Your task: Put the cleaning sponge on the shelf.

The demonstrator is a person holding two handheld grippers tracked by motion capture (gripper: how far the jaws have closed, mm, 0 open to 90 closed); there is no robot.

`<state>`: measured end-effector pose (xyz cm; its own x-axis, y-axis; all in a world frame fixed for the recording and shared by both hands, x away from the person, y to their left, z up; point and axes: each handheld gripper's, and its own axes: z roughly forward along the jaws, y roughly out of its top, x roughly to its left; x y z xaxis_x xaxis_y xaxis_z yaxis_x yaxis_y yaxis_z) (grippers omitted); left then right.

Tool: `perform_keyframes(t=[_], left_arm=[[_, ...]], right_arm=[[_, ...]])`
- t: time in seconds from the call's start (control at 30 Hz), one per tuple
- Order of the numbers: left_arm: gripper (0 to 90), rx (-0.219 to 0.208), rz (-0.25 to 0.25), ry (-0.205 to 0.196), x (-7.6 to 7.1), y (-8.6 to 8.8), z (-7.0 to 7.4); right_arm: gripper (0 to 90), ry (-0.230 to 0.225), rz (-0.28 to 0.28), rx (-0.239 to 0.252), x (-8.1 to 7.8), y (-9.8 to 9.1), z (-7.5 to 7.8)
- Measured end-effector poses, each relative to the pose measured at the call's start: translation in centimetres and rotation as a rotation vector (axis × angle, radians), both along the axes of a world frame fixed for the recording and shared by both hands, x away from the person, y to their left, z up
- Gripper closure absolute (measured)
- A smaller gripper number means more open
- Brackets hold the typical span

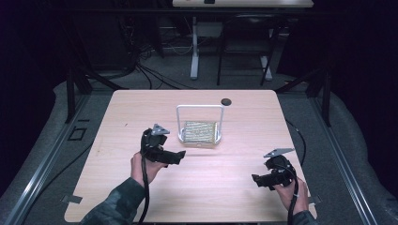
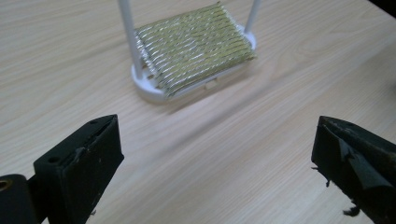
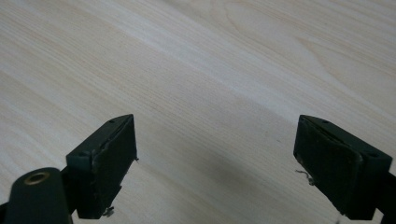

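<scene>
A white stand (image 1: 199, 137) with an upright wire frame sits at the middle of the wooden table (image 1: 141, 112); a gold-green woven pad (image 1: 200, 131) lies on its base. In the left gripper view the woven pad (image 2: 194, 46) rests on the white stand (image 2: 148, 90), a short way beyond the jaws. My left gripper (image 1: 180, 156) hovers left of and in front of the stand, open, nothing between its jaws. My left gripper (image 2: 217, 154) shows bare wood in its gap. My right gripper (image 1: 256, 179) is open near the table's front right, and my right gripper (image 3: 215, 158) spans bare table.
A small dark round object (image 1: 226, 101) lies on the table behind the stand. Beyond the far edge stand desk legs (image 1: 194, 51) and cables on a dark floor. Metal rails (image 1: 47, 159) run along both sides of the table.
</scene>
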<state>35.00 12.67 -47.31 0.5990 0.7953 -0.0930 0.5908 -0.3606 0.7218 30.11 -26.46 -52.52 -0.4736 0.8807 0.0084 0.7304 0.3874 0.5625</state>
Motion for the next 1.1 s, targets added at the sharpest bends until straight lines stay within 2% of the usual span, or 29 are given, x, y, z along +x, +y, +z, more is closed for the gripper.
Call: perform_keyframes(t=[0.23,0.27,0.33,0.37,0.4,0.43,0.47,0.5,0.6,0.7,0.73,0.77,0.83,0.9,0.97,1.1], left_arm=[[0.3,0.033,0.034,0.026,-1.2,3.6,-0.6],[0.3,0.033,0.034,0.026,-1.2,3.6,-0.6],[0.3,0.04,0.057,0.036,-1.6,5.3,-1.0],[0.2,0.04,0.057,0.036,-1.6,5.3,-1.0],[0.2,0.04,0.073,0.05,-1.9,6.3,-1.3],[0.2,0.04,0.073,0.05,-1.9,6.3,-1.3],[0.2,0.033,0.074,0.059,-2.2,7.2,-1.7],[0.2,0.033,0.074,0.059,-2.2,7.2,-1.7],[0.1,0.027,0.096,0.065,-3.0,8.9,-2.6],[0.1,0.041,0.121,0.068,-3.4,10.1,-3.6],[0.1,0.041,0.121,0.068,-3.4,10.1,-3.6],[0.1,0.046,0.136,0.071,-3.5,10.6,-4.3],[0.1,0.047,0.133,0.089,-3.4,11.0,-4.8],[0.1,0.049,0.135,0.088,-3.1,11.5,-5.0],[0.1,0.036,0.149,0.092,-2.9,11.7,-5.3],[0.1,0.03,0.141,0.117,-2.8,11.8,-5.9]], right_arm=[[12.7,0.006,0.0,-0.007,0.0,0.1,0.0],[12.6,0.007,-0.001,-0.008,0.0,0.1,0.0],[12.6,0.007,0.001,-0.01,0.0,0.1,0.0],[12.6,0.007,0.001,-0.01,0.0,0.1,0.0],[12.6,0.007,0.002,-0.011,0.0,0.1,-0.1],[12.6,0.007,0.002,-0.011,0.0,0.1,-0.1],[12.6,0.005,0.0,-0.015,0.0,0.0,0.0],[12.6,0.005,0.0,-0.015,0.0,0.0,0.0],[12.6,0.004,-0.008,-0.011,0.0,-0.1,0.0],[12.6,0.006,-0.008,-0.015,0.0,-0.1,0.0],[12.6,0.006,-0.008,-0.015,0.0,-0.1,0.0],[12.6,0.011,-0.003,-0.017,0.0,0.0,0.0],[12.6,0.011,-0.003,-0.016,0.1,-0.1,-0.1],[12.6,0.008,-0.008,-0.019,0.1,-0.1,-0.1],[12.7,0.012,-0.01,-0.017,0.1,-0.1,-0.2],[12.7,0.014,-0.007,-0.017,0.1,-0.1,-0.3]])
